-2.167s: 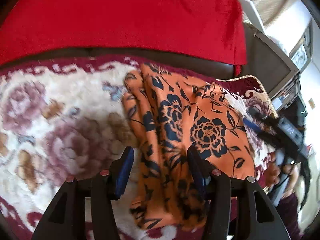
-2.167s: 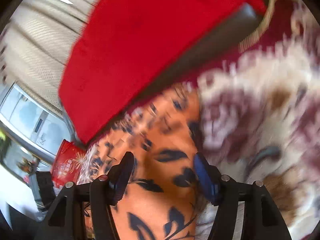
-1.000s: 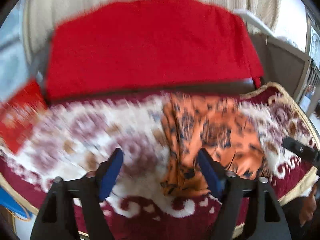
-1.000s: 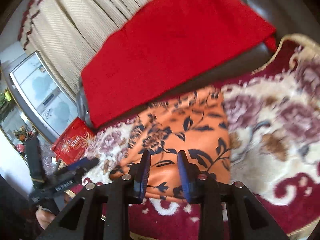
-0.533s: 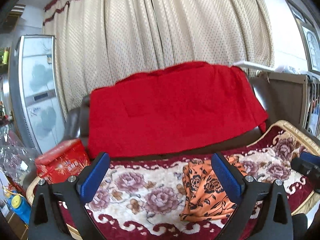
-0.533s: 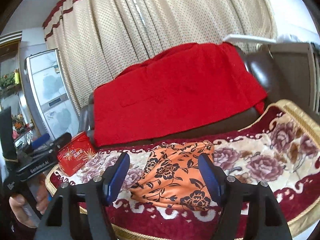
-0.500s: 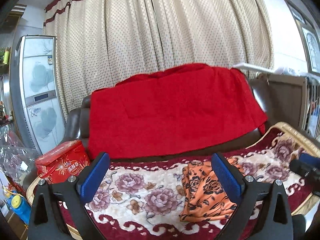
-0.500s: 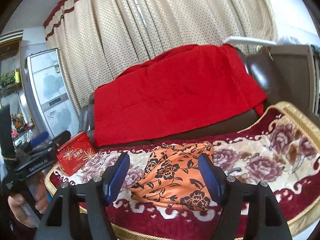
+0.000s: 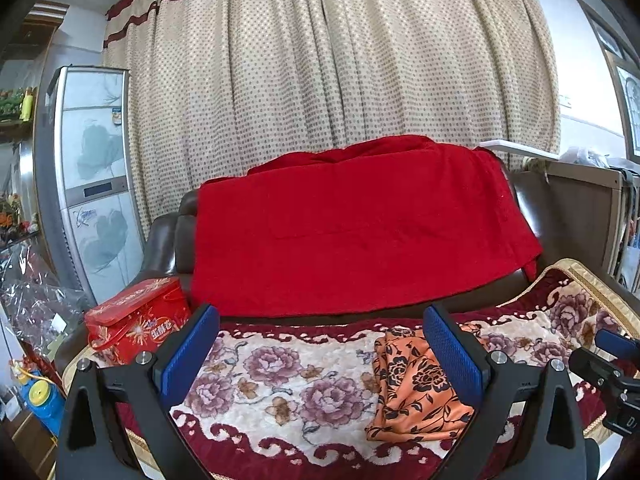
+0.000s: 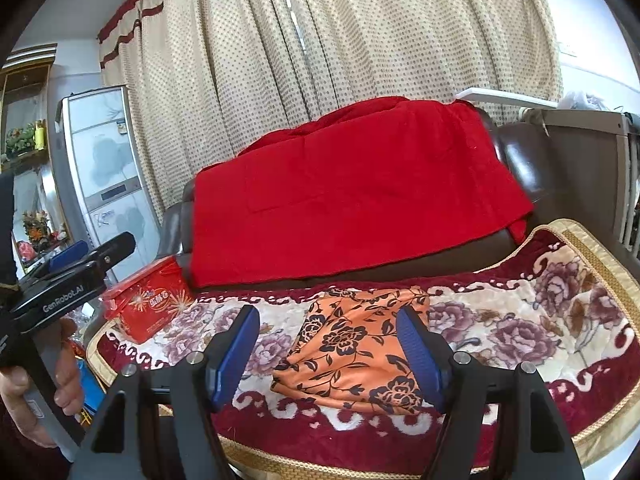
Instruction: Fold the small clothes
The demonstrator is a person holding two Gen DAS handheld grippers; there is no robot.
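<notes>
Since the earlier frames both grippers have drawn up and back from the orange floral garment [image 10: 352,344], which now lies released and folded on the floral blanket [image 9: 280,380] covering the sofa seat; the views have tilted up to take in the curtain [image 9: 320,100] behind. Left to right in the left wrist view: a tall white appliance [image 9: 92,184] stands at the left edge, a red gift box [image 9: 136,320] rests at the left end of the seat, a red throw [image 9: 360,232] drapes the dark sofa backrest, and the garment lies right of centre on the blanket, its near part hidden behind the right-hand blue pad. The left gripper [image 9: 320,356] has its jaws spread wide with nothing between them, well clear of the cloth. At the far right edge part of the right gripper [image 9: 604,376] shows. In the right wrist view the left gripper appears at the left edge, held in a hand [image 10: 36,396]; the right gripper [image 10: 330,350] has its jaws open, framing the garment from a distance without touching it
</notes>
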